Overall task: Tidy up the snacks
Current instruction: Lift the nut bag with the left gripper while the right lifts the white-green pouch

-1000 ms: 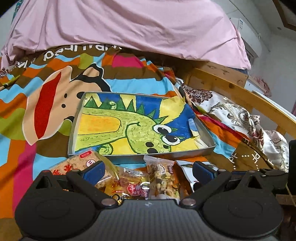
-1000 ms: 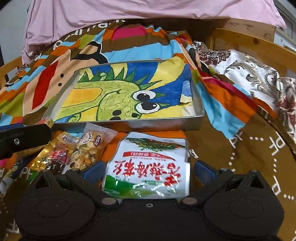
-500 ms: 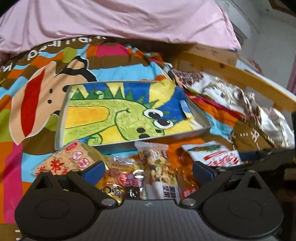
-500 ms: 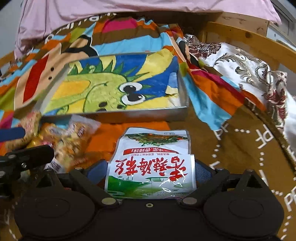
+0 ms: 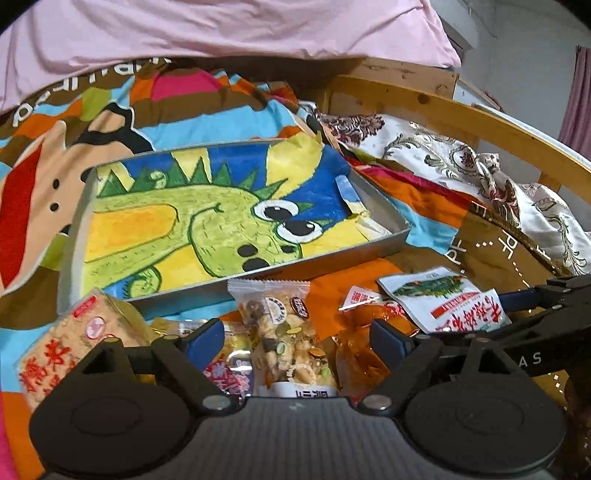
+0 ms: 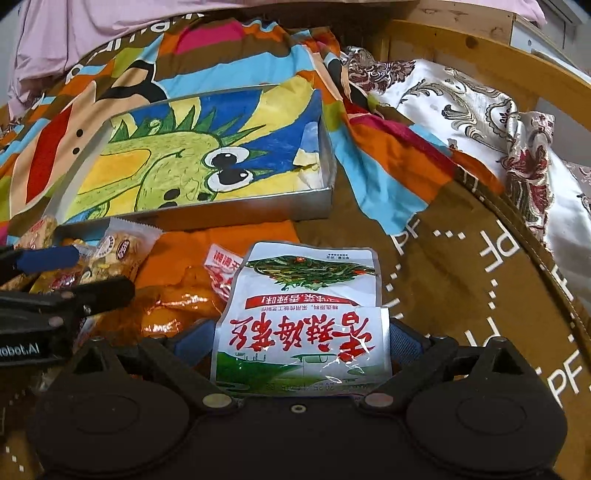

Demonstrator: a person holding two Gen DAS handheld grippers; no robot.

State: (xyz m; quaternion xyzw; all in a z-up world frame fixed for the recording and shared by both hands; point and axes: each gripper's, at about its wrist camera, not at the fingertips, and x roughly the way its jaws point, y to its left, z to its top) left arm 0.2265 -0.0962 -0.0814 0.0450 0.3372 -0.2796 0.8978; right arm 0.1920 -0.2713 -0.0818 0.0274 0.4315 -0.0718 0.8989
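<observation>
A metal tray (image 5: 332, 260) (image 6: 240, 216) lined with a green dinosaur drawing lies on the bright blanket. In front of it lies a row of snacks. My left gripper (image 5: 295, 343) (image 6: 101, 273) hangs over them with its jaws closing. A clear mixed-nut packet (image 5: 284, 325) (image 6: 122, 251) sits between the fingers, and the pads are not pressing on it. A red-and-gold sweet packet (image 5: 229, 369) and an orange packet (image 5: 354, 362) (image 6: 177, 306) flank it. My right gripper (image 6: 297, 343) (image 5: 491, 314) is shut on a white-and-green packet (image 6: 306, 332) (image 5: 439, 306), its pads against both side edges.
A tan rice-cracker block (image 5: 74, 343) lies at the far left of the row. A pink quilt (image 5: 221, 29) is heaped behind the tray. On the right, a wooden bed rail (image 5: 480, 122) and a floral cloth (image 5: 443, 155) border the blanket.
The right gripper closed onto the white-and-green packet and drew it to the right, uncovering the orange packet. The left gripper came closer over the snacks and its jaws narrowed.
</observation>
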